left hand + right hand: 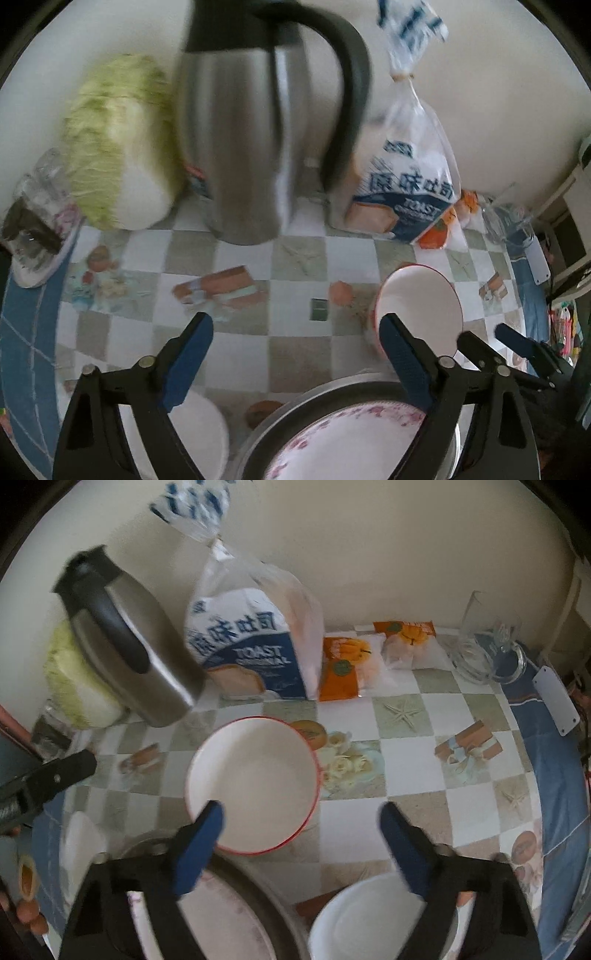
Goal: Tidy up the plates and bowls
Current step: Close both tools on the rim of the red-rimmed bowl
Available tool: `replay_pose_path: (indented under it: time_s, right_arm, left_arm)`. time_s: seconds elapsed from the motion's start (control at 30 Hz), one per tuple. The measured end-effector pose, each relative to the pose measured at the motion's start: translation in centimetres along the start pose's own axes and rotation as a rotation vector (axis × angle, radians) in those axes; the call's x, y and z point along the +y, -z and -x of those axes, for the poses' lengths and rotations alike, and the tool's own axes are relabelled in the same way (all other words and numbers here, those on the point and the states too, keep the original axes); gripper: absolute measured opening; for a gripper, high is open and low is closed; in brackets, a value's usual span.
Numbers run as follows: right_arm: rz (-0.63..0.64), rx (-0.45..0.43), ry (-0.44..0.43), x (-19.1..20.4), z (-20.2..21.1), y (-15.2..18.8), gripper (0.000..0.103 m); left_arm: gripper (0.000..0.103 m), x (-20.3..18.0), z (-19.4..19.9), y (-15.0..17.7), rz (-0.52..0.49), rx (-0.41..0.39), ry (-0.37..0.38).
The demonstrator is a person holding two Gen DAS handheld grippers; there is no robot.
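Both my left gripper [297, 356] and right gripper [301, 843] stand apart, gripping nothing. They hover over the red-rimmed white ceramic bowl [253, 784] (probably for stacking).

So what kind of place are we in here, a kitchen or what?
Most likely a home kitchen or dining table. A checked tablecloth carries a steel kettle, a bag of toast bread, a cabbage, and a red-rimmed white bowl among other dishes.
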State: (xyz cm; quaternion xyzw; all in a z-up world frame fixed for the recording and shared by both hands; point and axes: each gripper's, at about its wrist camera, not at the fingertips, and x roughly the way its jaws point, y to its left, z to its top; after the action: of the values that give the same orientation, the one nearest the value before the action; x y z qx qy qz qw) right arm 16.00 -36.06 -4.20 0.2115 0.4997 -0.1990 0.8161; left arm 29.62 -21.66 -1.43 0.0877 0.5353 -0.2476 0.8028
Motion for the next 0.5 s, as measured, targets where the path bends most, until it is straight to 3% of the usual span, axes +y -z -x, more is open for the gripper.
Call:
replay_pose_path:
  time_s: [0.07, 0.13, 0.23, 0.3, 0.33, 0.5]
  right_arm:
    - [-0.020, 0.011, -0.004, -0.5, -0.9, -0.3, 0.069]
    - [-0.031, 0.034, 0.006, -0.9, -2.0, -0.5, 0.061]
    - [-0.024, 0.063, 0.014, -0.9, -3.4, -0.6, 0.046]
    - [-0.018, 0.083, 0.012, -0.7, -4.4, -0.6, 0.034]
    - [-0.017, 0.092, 0.008, -0.6, -4.9, -0.6, 0.032]
    - [-0.011, 0.143, -0.012, -0.3, -7.3, -0.2, 0.019]
  left_arm:
    - [0.073, -1.1, -1.4, -0.1, 0.001, 0.031, 0.015]
    - [0.072, -2.1, -2.8, -0.1, 0.004, 0.066, 0.039]
    - [0.053, -3.8, -4.2, -0.2, -0.025, 0.083, 0.046]
    - [0.047, -4.8, -5.5, -0.1, -0.041, 0.114, 0.038]
    - [0.040, -5.1, -6.1, -0.1, -0.042, 0.127, 0.041]
    - [0.028, -6.2, -8.8, 0.4, -0.050, 0.183, 0.056]
